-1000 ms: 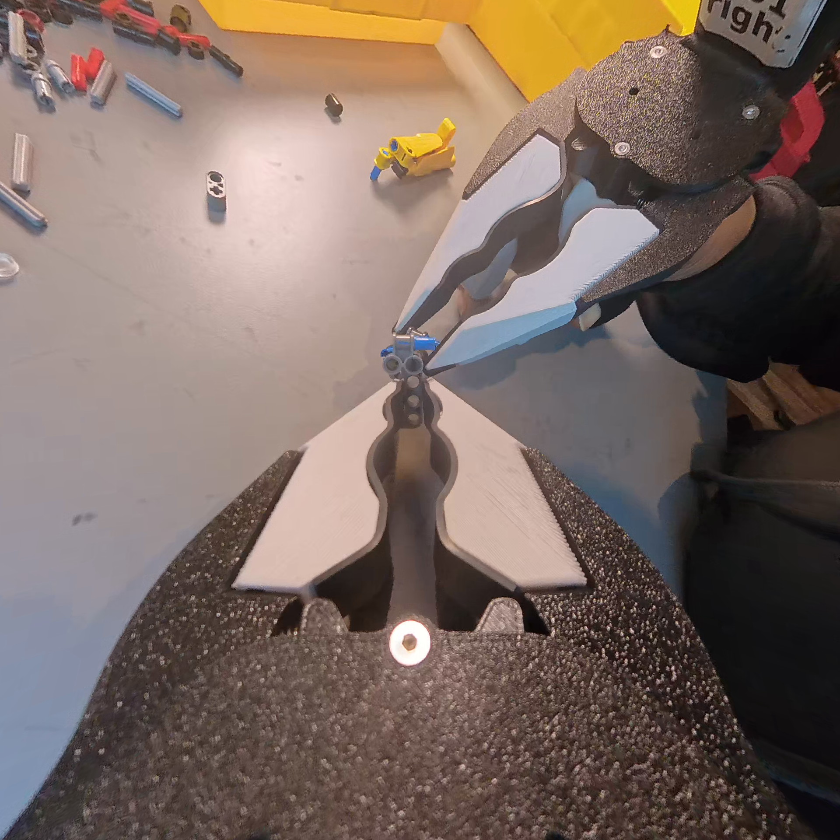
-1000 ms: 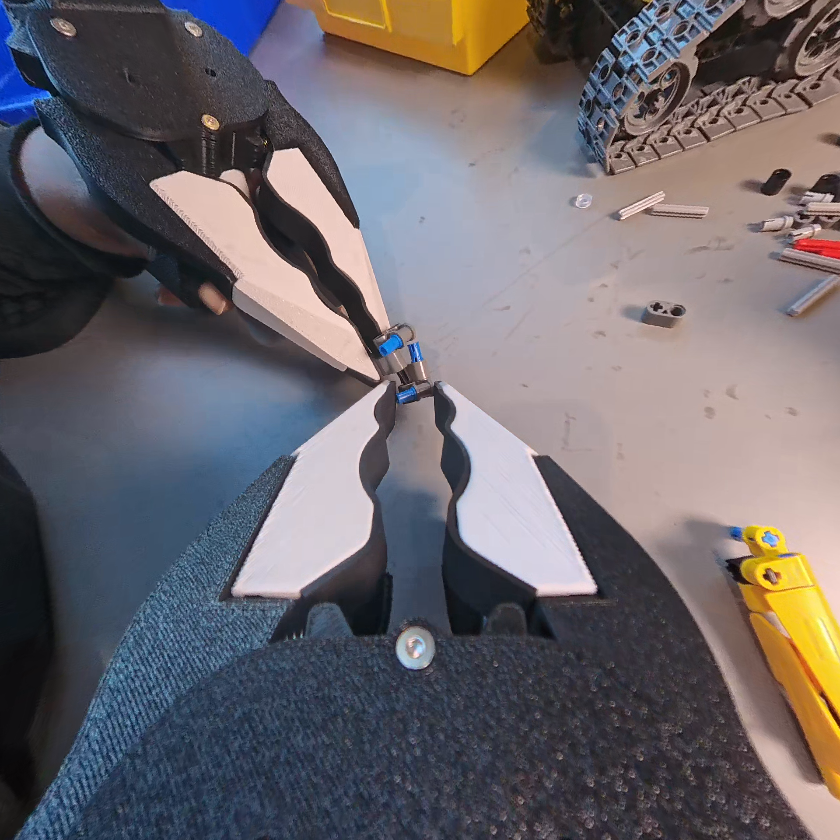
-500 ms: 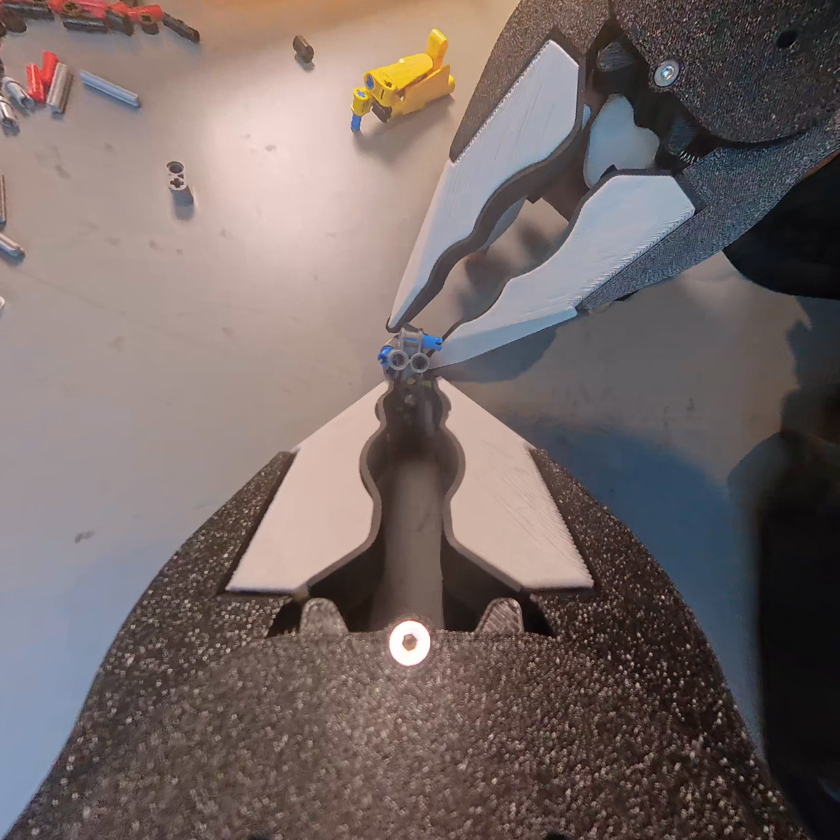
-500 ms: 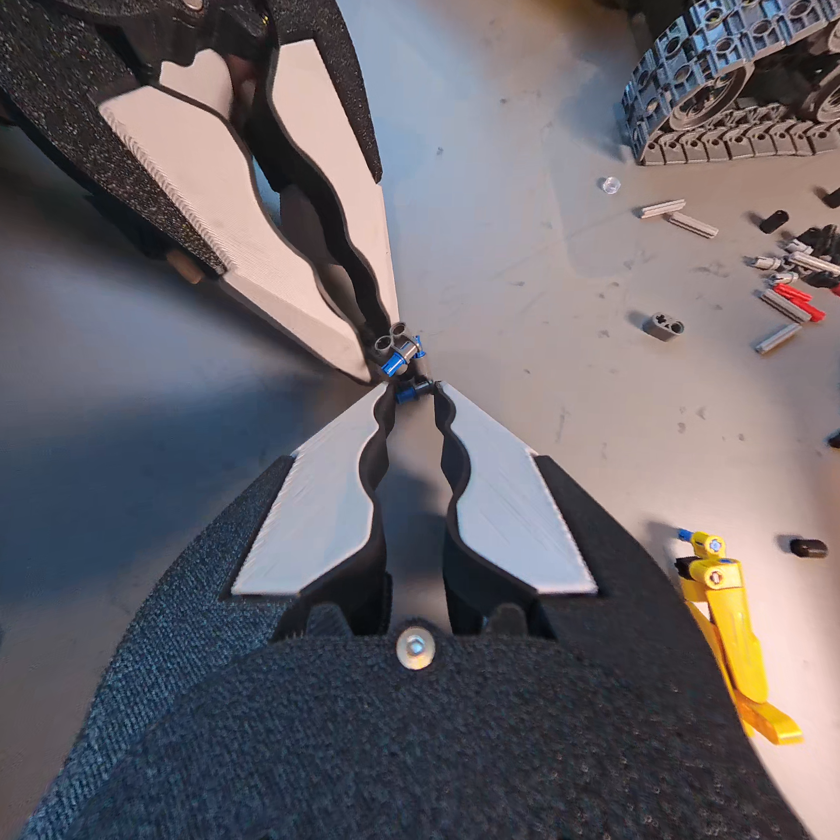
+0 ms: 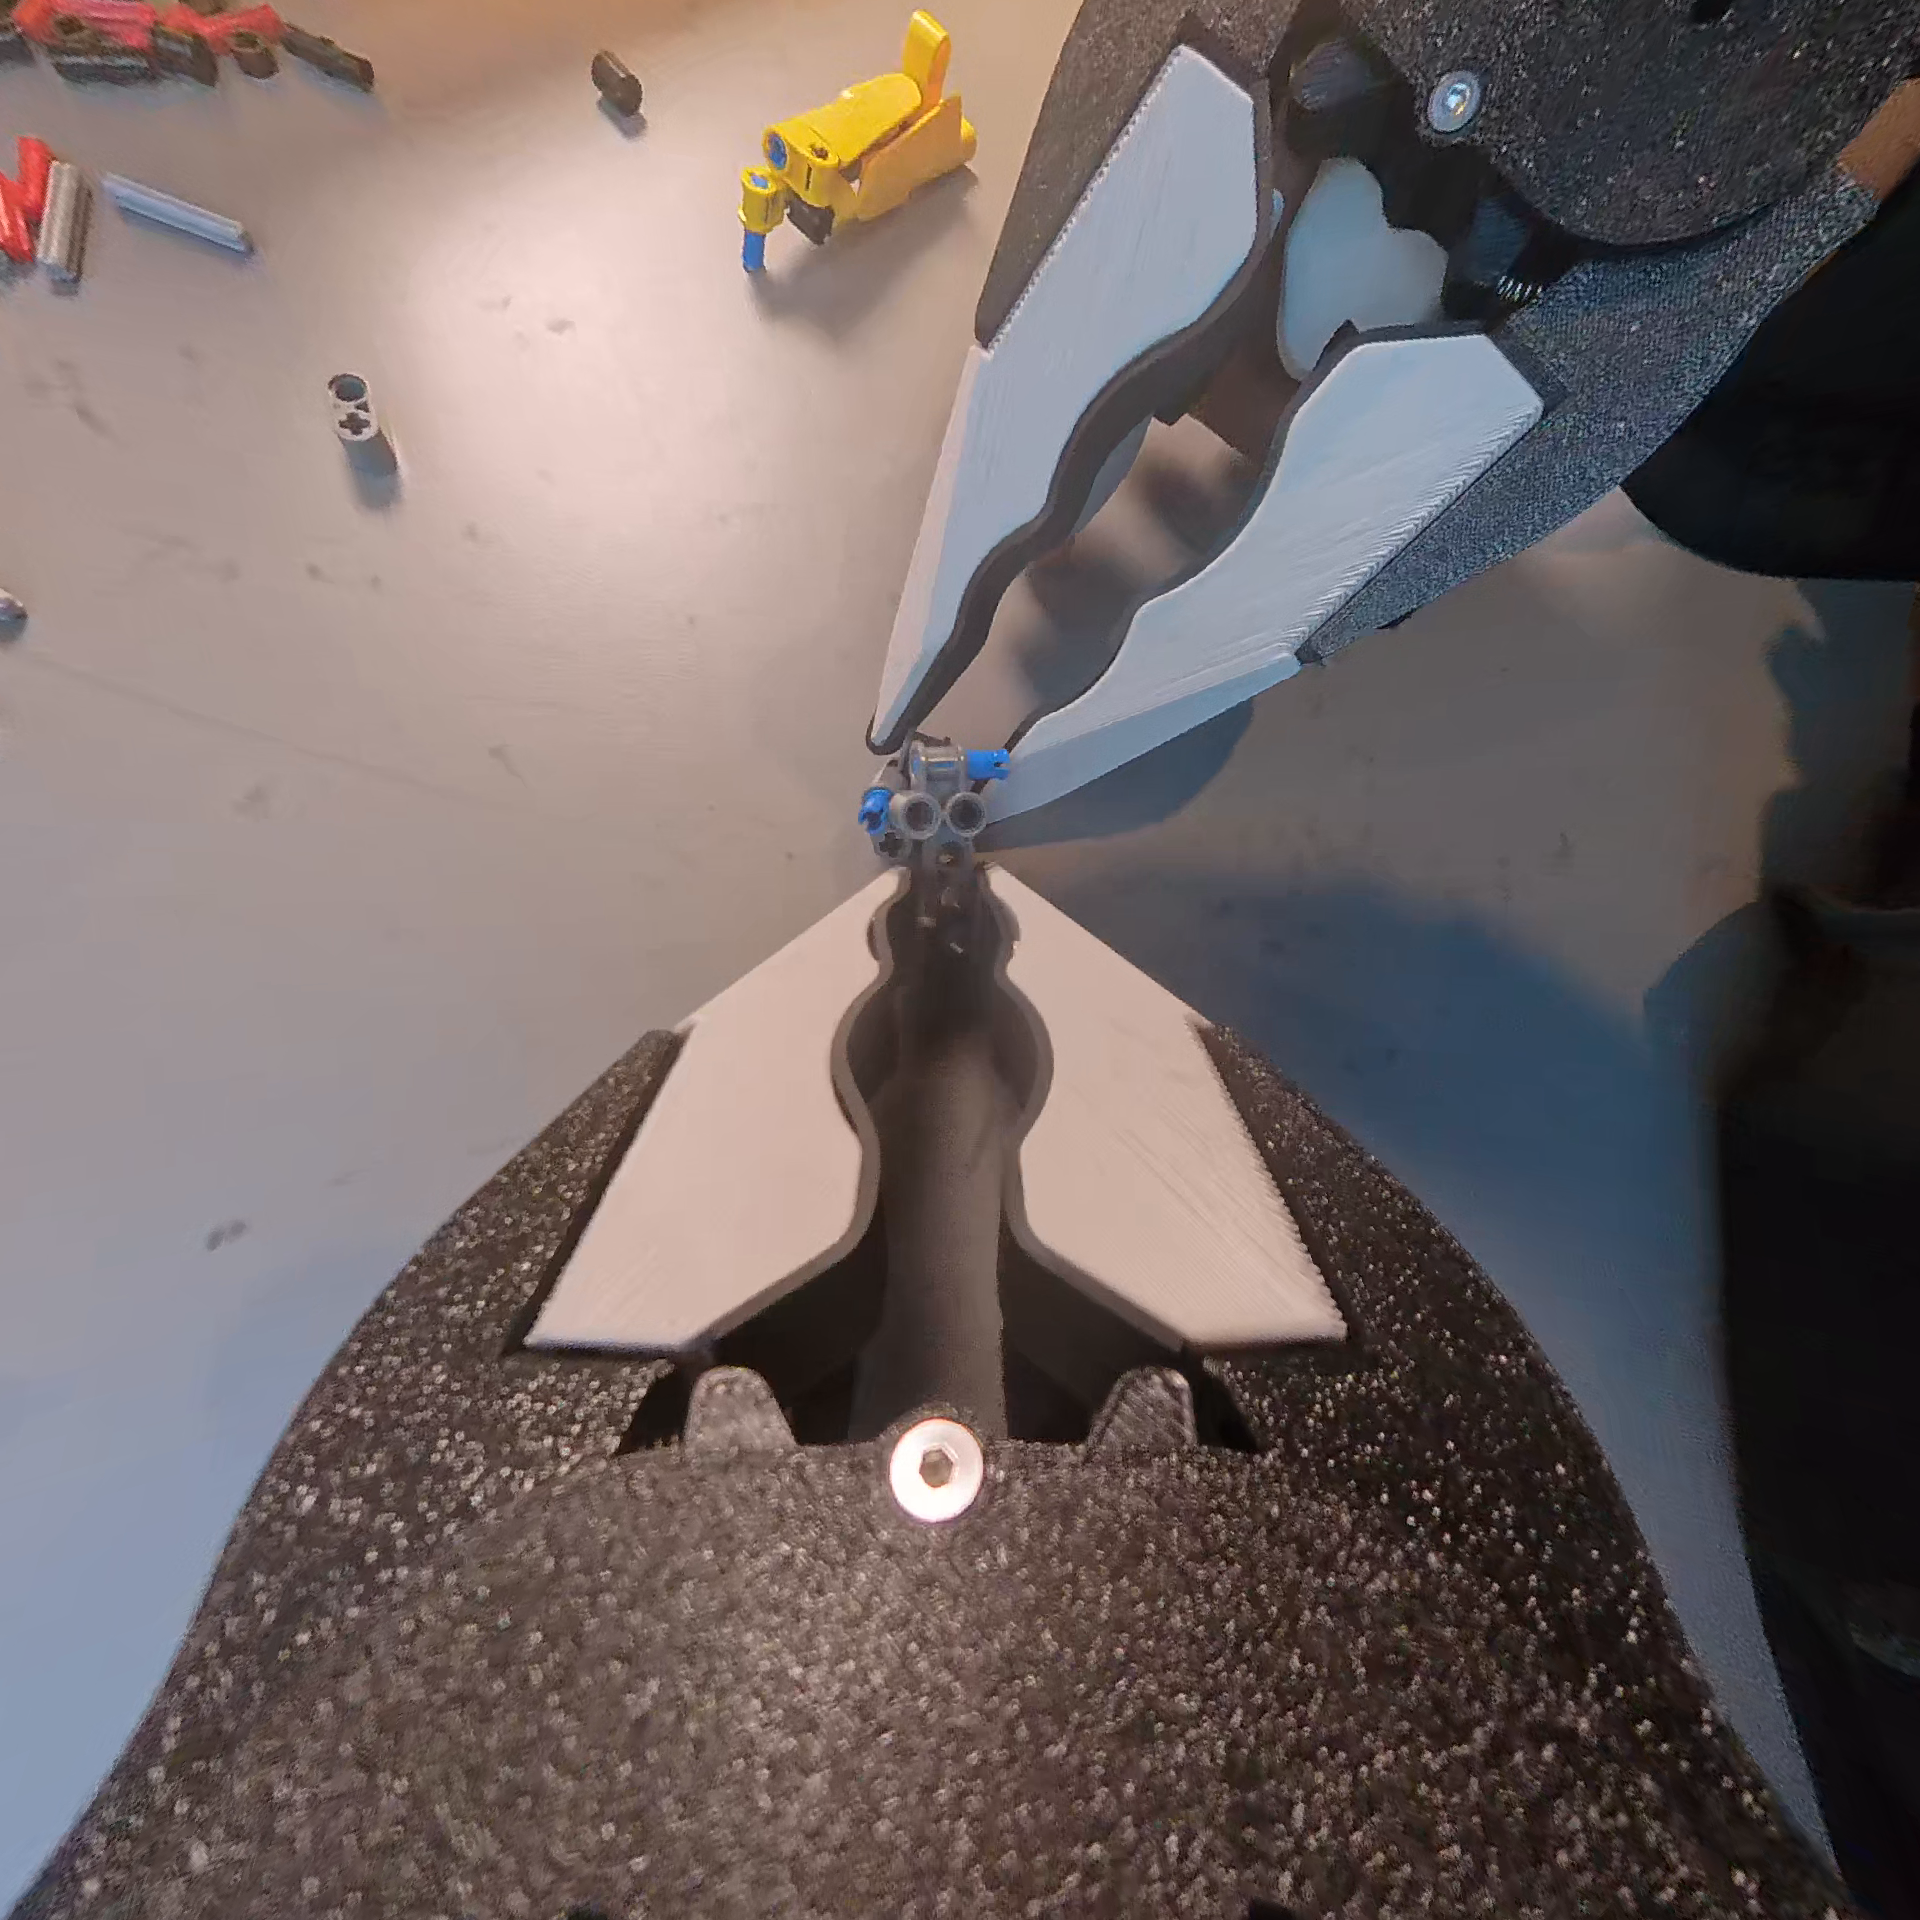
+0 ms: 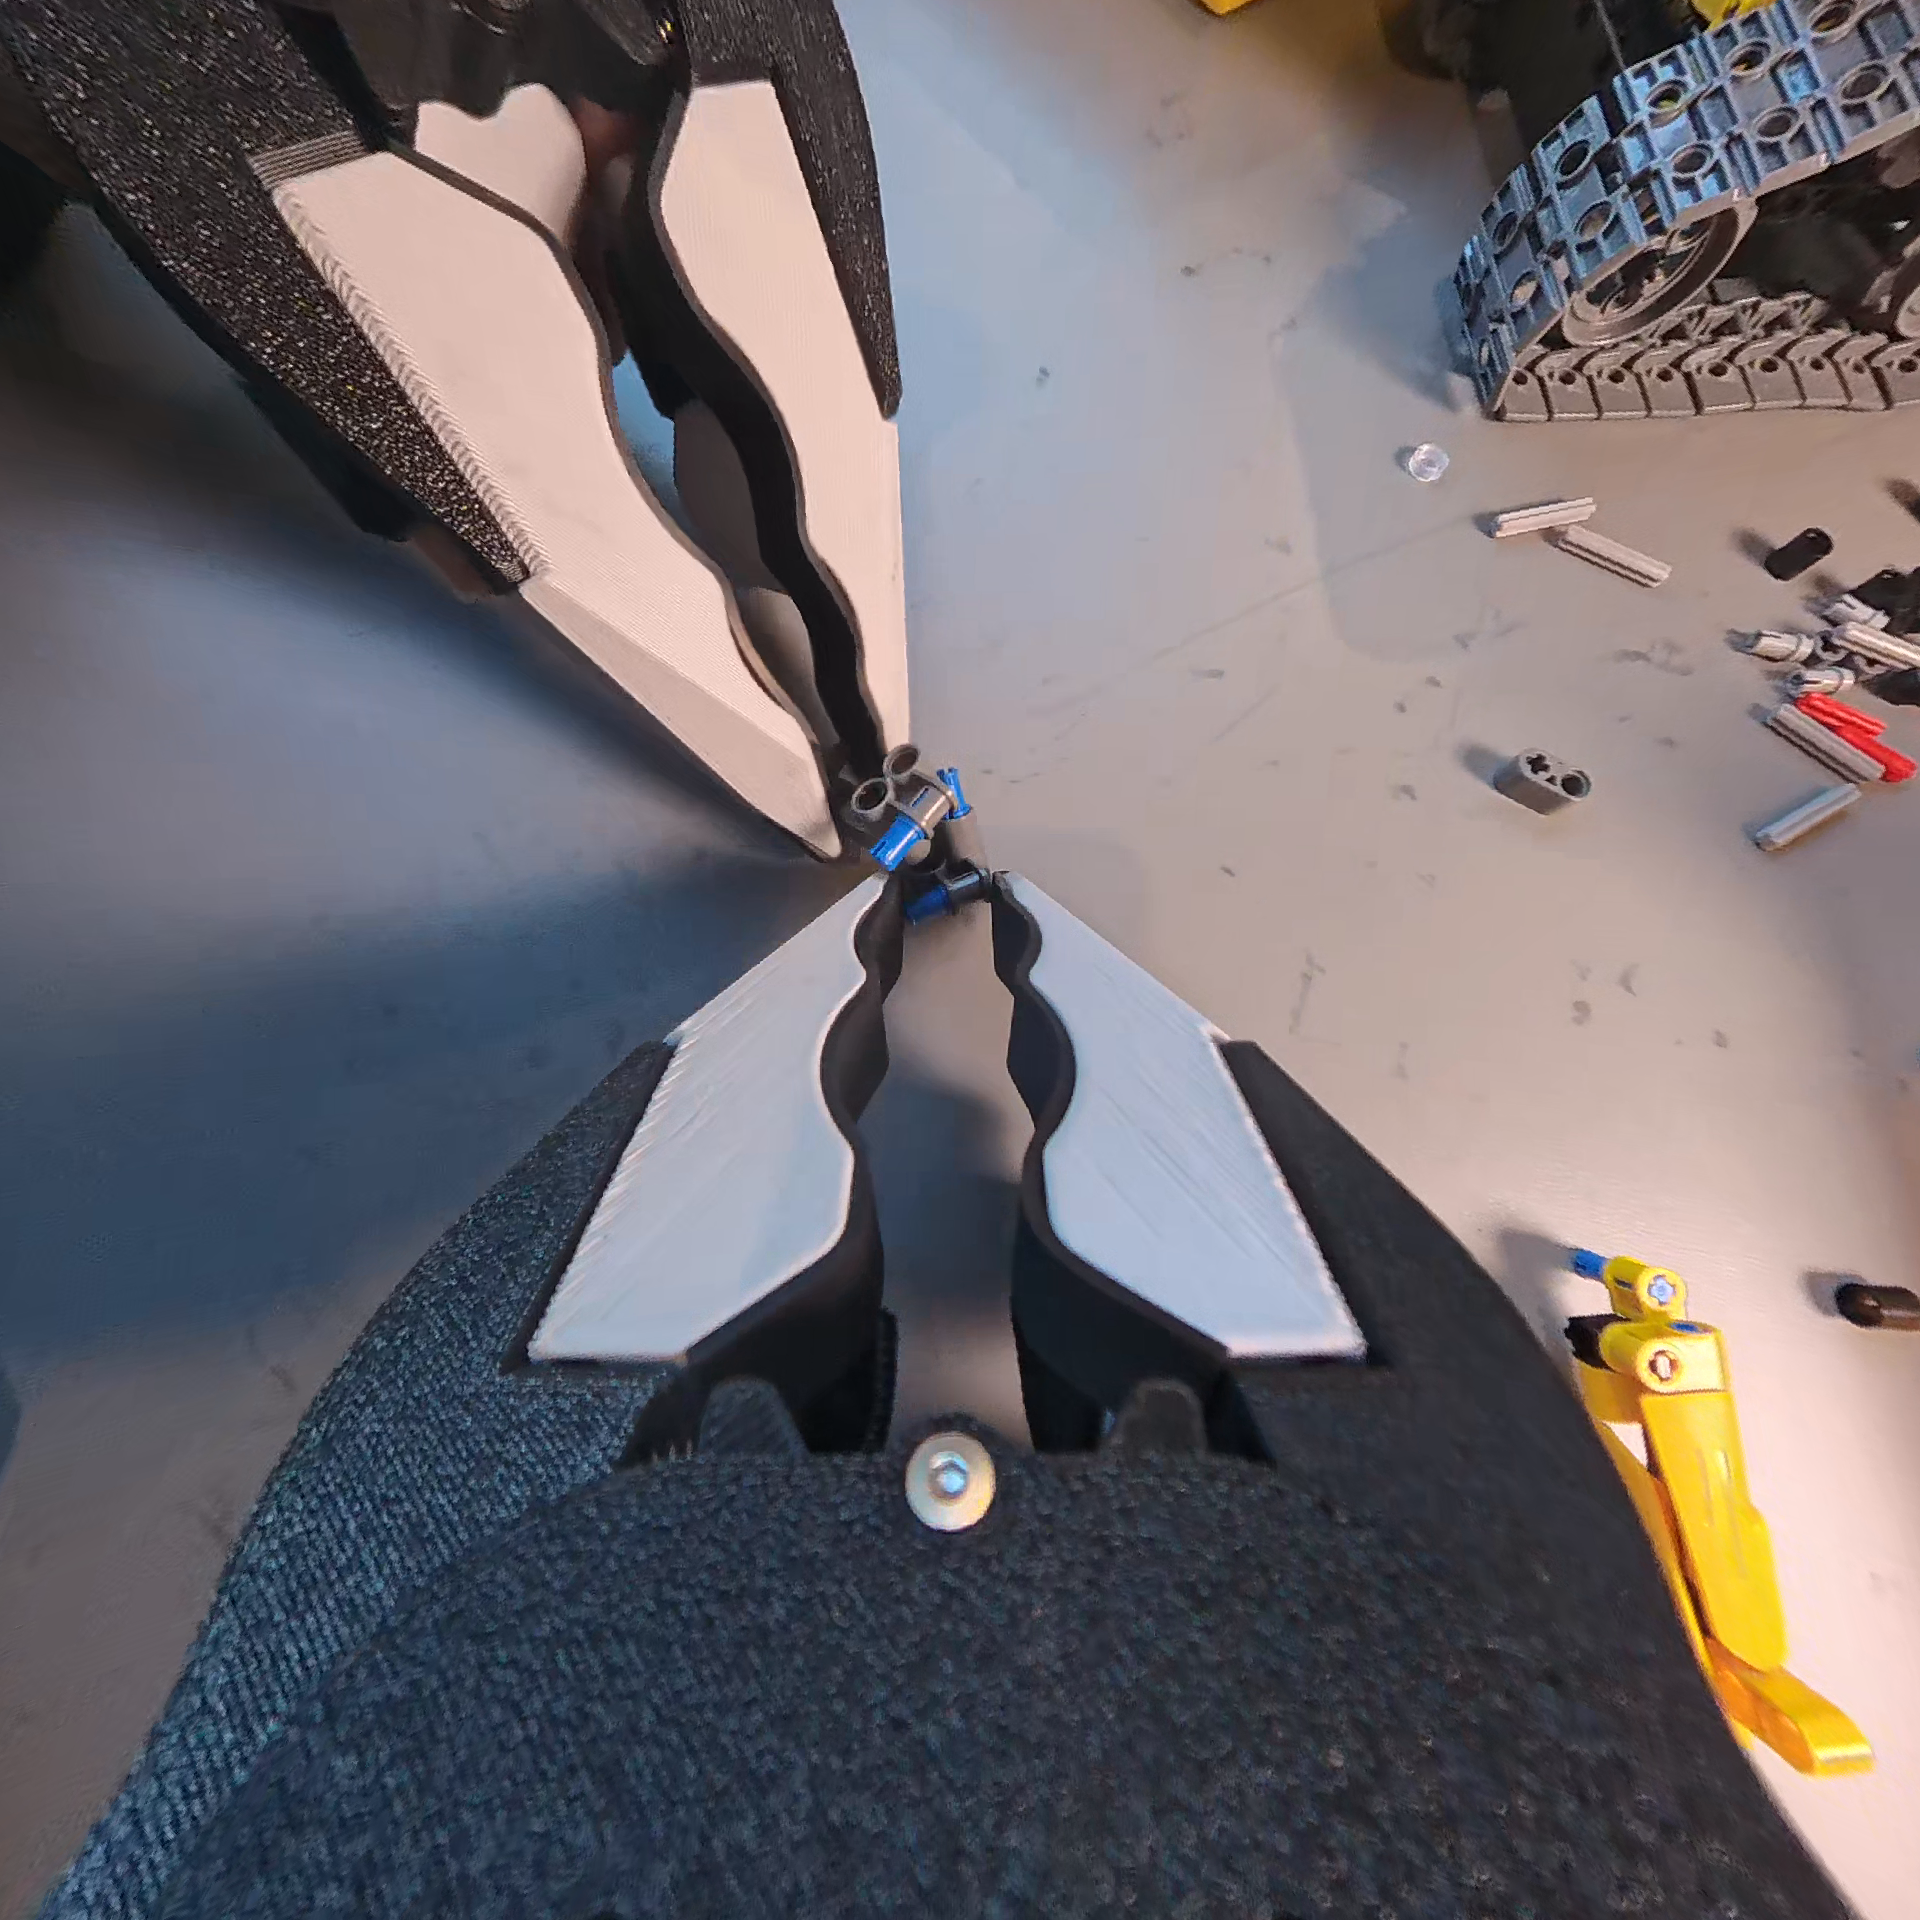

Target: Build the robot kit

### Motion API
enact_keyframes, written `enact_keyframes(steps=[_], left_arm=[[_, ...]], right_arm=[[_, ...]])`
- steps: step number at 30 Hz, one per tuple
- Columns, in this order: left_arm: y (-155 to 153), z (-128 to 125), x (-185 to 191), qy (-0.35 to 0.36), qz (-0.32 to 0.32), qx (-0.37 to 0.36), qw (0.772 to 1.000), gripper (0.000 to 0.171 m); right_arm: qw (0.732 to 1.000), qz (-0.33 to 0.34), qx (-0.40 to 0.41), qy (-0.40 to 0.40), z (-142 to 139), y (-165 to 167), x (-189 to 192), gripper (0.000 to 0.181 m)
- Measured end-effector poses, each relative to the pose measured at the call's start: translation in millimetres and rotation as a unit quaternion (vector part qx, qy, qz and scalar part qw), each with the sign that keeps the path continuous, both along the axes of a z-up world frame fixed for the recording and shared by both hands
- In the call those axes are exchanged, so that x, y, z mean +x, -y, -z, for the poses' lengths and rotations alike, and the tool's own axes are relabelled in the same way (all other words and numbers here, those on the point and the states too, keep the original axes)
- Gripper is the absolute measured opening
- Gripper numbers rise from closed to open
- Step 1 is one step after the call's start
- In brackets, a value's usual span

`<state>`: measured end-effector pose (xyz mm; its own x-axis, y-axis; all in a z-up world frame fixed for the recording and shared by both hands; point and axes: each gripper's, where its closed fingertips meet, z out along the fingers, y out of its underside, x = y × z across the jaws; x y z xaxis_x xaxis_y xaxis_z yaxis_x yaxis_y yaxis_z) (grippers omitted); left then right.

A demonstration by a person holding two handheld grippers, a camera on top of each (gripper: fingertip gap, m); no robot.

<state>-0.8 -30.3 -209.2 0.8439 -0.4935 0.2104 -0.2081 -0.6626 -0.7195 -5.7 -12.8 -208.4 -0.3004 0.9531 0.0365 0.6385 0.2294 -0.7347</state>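
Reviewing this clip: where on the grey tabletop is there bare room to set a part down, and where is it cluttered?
Bare: the broad stretch of grey tabletop left of the left gripper, and the patch between the right gripper and the lone grey connector. Crowded: the scattered pins and axles by the tracked model, and around the yellow assembly.

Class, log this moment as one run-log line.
left gripper: shut on grey connector | right gripper: shut on blue pin | both above table
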Motion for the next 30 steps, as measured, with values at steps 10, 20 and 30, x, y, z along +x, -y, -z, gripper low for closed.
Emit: enact_keyframes(steps=[10, 20, 30], left_arm=[[-1.2, 0.2, 2.4, 0.016, -0.008, -0.003, 1.0, 0.008], [2.6, -8.0, -1.8, 0.023, 0.003, -0.005, 1.0, 0.018], [8.2, 0.1, 3.9, -0.004, 0.034, -0.008, 0.999, 0.008]], right_arm=[[1.0, -0.012, 0.022, 0.0, 1.1, -0.3, 1.2, 0.016], [0.999, -0.022, 0.023, 0.002, 2.7, 0.7, 2.4, 0.016], [0.999, -0.023, 0.024, 0.0, 2.7, 1.0, 2.4, 0.016]])
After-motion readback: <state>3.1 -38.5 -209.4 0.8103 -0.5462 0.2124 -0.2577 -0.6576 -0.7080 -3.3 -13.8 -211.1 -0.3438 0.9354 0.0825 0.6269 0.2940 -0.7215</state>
